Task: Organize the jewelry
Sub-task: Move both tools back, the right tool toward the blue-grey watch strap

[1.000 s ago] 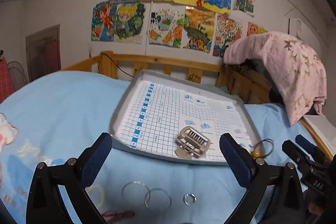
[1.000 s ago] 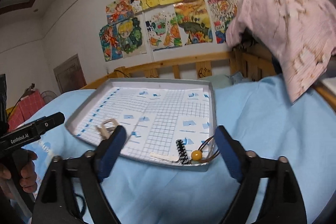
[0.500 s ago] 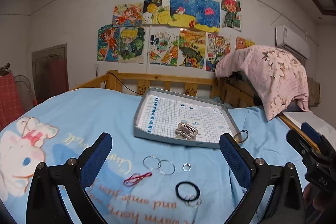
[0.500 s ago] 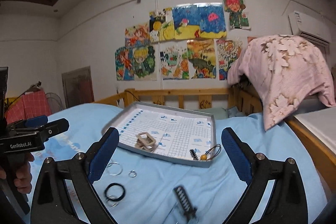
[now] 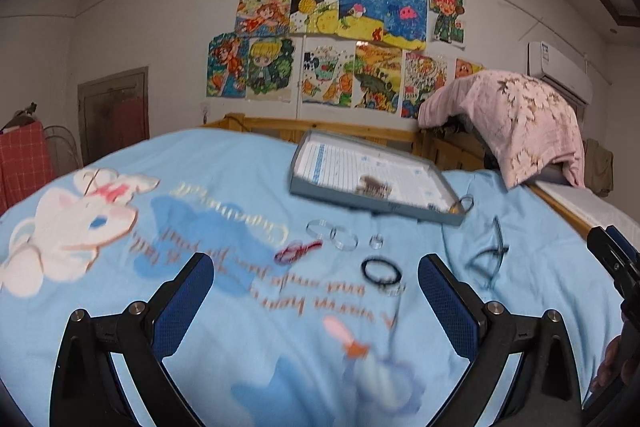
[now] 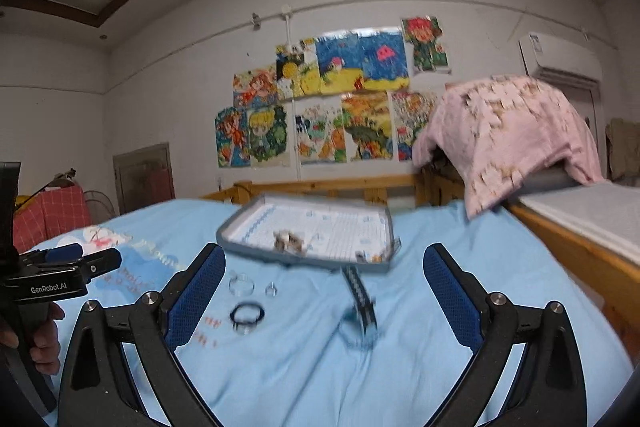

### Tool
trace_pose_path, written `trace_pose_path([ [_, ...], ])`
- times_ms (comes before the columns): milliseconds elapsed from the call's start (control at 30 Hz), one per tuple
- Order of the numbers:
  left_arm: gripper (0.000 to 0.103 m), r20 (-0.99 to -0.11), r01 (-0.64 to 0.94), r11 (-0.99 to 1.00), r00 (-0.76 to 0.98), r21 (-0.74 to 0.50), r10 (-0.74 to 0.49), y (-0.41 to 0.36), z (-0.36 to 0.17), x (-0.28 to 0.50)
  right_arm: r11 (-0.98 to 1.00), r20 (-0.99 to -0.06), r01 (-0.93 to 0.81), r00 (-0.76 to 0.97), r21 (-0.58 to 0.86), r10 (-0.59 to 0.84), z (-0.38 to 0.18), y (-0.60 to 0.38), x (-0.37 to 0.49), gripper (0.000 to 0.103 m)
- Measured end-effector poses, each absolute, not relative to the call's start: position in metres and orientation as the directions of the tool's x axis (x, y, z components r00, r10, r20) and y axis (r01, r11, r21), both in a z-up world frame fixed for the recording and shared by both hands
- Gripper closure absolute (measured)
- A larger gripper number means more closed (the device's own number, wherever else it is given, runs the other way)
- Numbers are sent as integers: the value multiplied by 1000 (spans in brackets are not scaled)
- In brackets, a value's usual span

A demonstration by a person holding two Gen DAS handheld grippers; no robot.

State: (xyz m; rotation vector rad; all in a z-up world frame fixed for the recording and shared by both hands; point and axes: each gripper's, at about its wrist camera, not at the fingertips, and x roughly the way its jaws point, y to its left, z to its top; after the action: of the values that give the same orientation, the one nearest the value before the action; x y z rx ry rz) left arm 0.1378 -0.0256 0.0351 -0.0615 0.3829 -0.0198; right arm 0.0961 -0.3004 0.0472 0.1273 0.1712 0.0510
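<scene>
A grey tray (image 5: 304, 183) (image 6: 232, 241) with a gridded white floor lies far back on the blue bedsheet; a metal hair clip (image 5: 374, 187) (image 6: 289, 242) rests in it. In front of it lie clear rings (image 5: 344, 238) (image 6: 241, 285), a small ring (image 5: 377, 241), a red band (image 5: 298, 251), a black hair tie (image 5: 381, 271) (image 6: 247, 313) and a black-and-white patterned band (image 5: 496, 239) (image 6: 360, 297). My left gripper (image 5: 316, 291) is open and holds nothing, well short of the items. My right gripper (image 6: 324, 287) is open too, also holding nothing. Motion blurs both views.
A wooden bed rail (image 5: 360, 129) runs behind the tray. A pink blanket (image 5: 516, 123) (image 6: 508, 135) is draped at the right, over a second mattress (image 6: 592, 211). A person's hand (image 6: 40, 339) holds the left gripper's handle at the left edge.
Both grippers have drawn back and up from the tray, so the tray looks much smaller and the loose items on the sheet have come into view. Both stay open.
</scene>
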Motion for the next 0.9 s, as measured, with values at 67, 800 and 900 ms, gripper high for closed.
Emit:
trace_pose_path([
  [67,0,-399,4,998,917,-63,-29,-22,24,134,985,-211,-48,974,167,83,38,-303,93,6],
  [800,0,-577,59,995,811,-83,-96,-8,-10,198,995,-466,3,884,99,44,0,-324,156,5],
  [900,0,-578,105,992,807,-65,-123,-16,-10,219,999,-499,-10,866,41,29,-1,-330,182,5],
])
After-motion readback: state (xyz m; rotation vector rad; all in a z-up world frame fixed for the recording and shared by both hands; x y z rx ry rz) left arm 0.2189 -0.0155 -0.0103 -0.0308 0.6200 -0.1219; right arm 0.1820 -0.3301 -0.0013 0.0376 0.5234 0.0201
